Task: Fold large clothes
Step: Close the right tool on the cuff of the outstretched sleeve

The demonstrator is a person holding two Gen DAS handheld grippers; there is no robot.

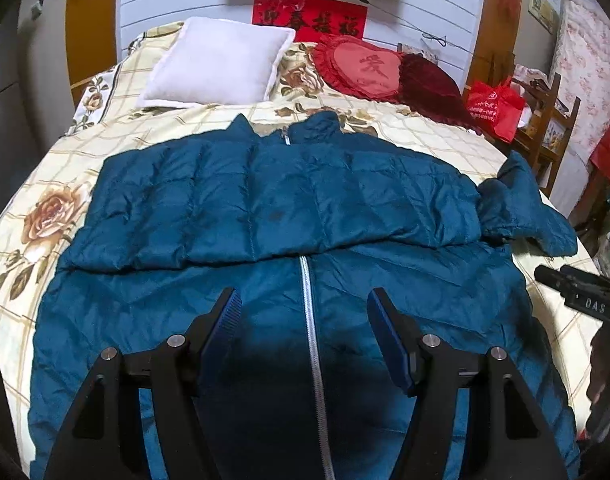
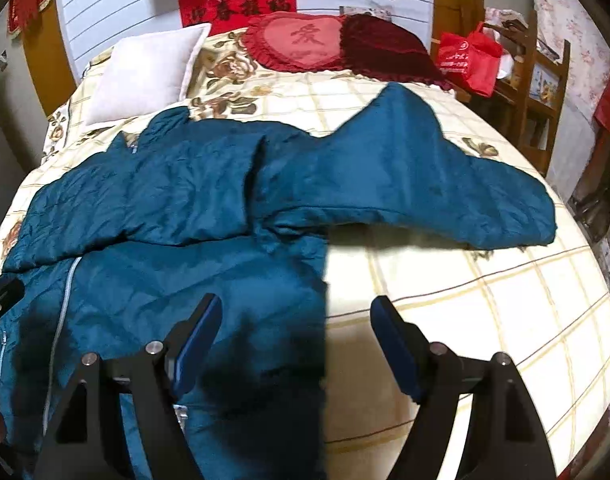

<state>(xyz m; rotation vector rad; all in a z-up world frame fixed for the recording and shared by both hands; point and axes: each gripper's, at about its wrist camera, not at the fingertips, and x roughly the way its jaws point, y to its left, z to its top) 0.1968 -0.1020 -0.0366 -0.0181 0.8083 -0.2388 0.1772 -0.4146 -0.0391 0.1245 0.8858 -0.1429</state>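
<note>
A large teal puffer jacket (image 1: 265, 200) lies front up on the bed, collar towards the pillows, with its silver zipper (image 1: 309, 320) running down the middle. One sleeve is folded across the chest. The other sleeve (image 2: 425, 168) sticks out to the right over the quilt. My left gripper (image 1: 303, 296) hovers open above the zipper at the lower front, nothing between its fingers. My right gripper (image 2: 297, 300) hovers open over the jacket's right side edge (image 2: 321, 280), one finger above the fabric and one above the bare quilt. It holds nothing.
The bed's cream floral quilt (image 2: 465, 300) carries a white pillow (image 1: 221, 64), a red heart cushion (image 1: 365, 66) and a dark red cushion (image 1: 429, 88) at its head. A red bag (image 1: 493, 108) sits on a wooden chair (image 1: 545, 132) right of the bed.
</note>
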